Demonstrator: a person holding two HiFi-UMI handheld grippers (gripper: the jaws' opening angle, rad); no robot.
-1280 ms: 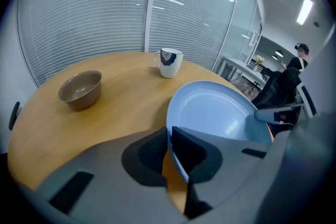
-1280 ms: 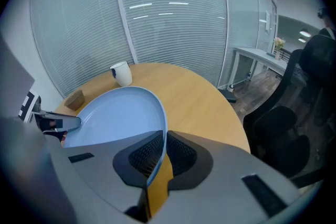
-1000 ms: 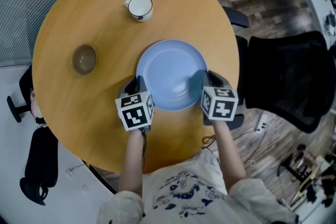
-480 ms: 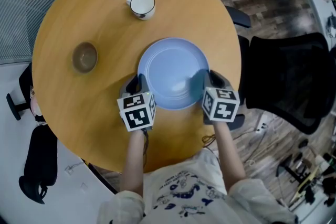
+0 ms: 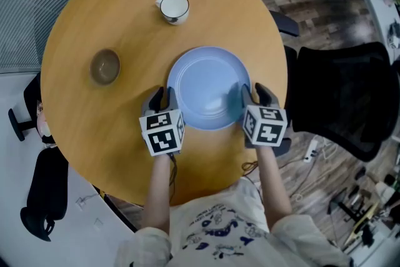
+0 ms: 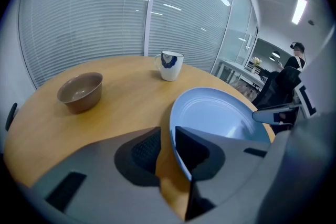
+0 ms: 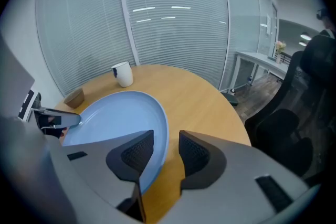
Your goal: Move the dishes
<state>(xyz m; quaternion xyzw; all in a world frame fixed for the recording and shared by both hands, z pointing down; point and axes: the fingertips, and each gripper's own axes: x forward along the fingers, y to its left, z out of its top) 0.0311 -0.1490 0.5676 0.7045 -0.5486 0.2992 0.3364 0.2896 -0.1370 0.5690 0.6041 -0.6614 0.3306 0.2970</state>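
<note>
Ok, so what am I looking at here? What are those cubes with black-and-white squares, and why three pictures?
No robot here: a person works two hand-held two-jaw grippers; the patterned cubes belong to them. One picture looks down from the person's head; the others look along each gripper's jaws. The round table carries a blue plate, a white cup and a brown bowl. The left gripper and right gripper each have the plate's rim between open jaws; the right one's have just been opening. Nothing is gripped.
</note>
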